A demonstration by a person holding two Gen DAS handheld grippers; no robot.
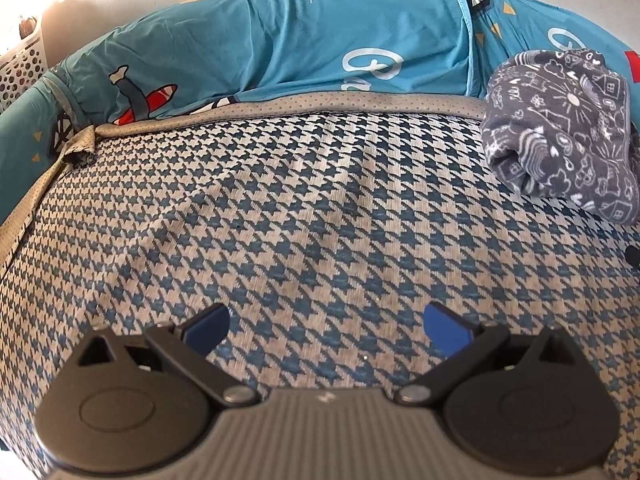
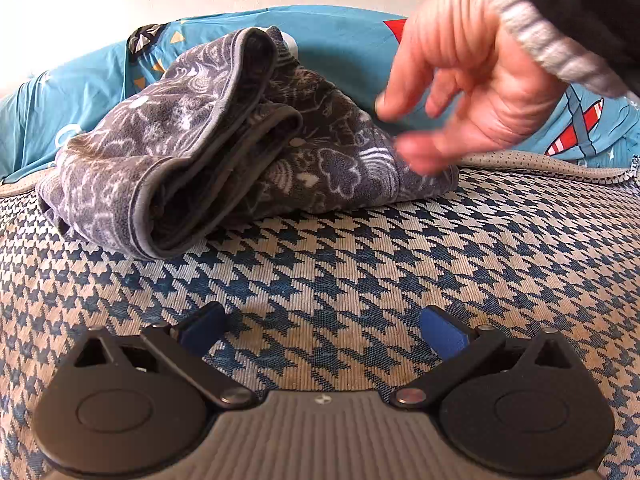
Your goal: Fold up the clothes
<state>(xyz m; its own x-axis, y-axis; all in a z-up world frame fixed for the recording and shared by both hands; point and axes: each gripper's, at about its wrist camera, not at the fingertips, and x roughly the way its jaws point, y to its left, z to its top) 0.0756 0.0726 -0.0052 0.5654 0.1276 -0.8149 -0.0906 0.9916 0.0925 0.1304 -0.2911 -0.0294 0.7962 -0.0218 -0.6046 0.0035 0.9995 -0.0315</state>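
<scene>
Houndstooth cover (image 1: 304,208) held a folded grey garment (image 2: 224,140); a bare hand (image 2: 472,76) hovered beside it. Both grippers, left (image 1: 326,320) and right (image 2: 322,322), had fingers spread, empty.

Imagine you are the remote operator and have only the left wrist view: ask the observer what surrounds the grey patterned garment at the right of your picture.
Operator: Is anything near the grey patterned garment beyond my frame?
Observer: Yes. In the right wrist view a bare hand, blurred, is just above the garment's right end.
Operator: Is the right gripper holding it?
Observer: No. The right gripper is open over the houndstooth cover, short of the garment.
Operator: How is the garment folded?
Observer: From that side it shows stacked layers with grey piped edges, loosely folded.
</scene>
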